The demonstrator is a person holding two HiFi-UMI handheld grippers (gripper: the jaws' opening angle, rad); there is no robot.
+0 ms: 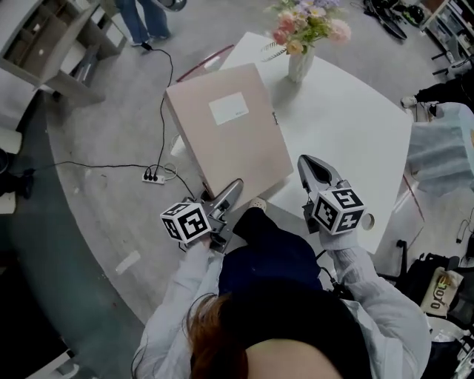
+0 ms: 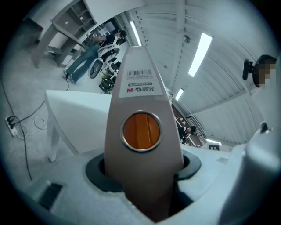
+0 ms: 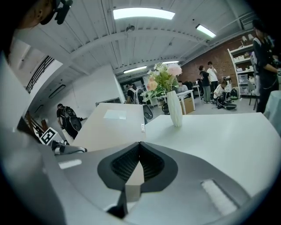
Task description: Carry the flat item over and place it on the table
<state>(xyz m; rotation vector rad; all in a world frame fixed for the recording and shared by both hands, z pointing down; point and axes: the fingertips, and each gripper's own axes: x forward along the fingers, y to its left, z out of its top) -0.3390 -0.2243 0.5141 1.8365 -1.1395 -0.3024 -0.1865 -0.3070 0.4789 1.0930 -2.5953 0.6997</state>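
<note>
The flat item is a beige file folder [image 1: 229,137] with a white label. It hangs slanted, its right part over the white table [image 1: 348,126] and its left part over the floor. My left gripper [image 1: 226,194] is shut on its near edge. In the left gripper view the folder's spine [image 2: 140,88], with its orange ring hole, stands between the jaws of that gripper [image 2: 142,176]. My right gripper [image 1: 307,166] is shut on the folder's near right corner. A beige edge shows pinched in the right gripper [image 3: 138,173], and the folder [image 3: 109,125] stretches away to the left.
A vase of flowers [image 1: 300,63] stands on the table's far side, just right of the folder. On the floor to the left lie a power strip and cable [image 1: 153,176]. A shelf unit [image 1: 52,44] stands at the upper left. A person's legs [image 1: 144,18] show at the top.
</note>
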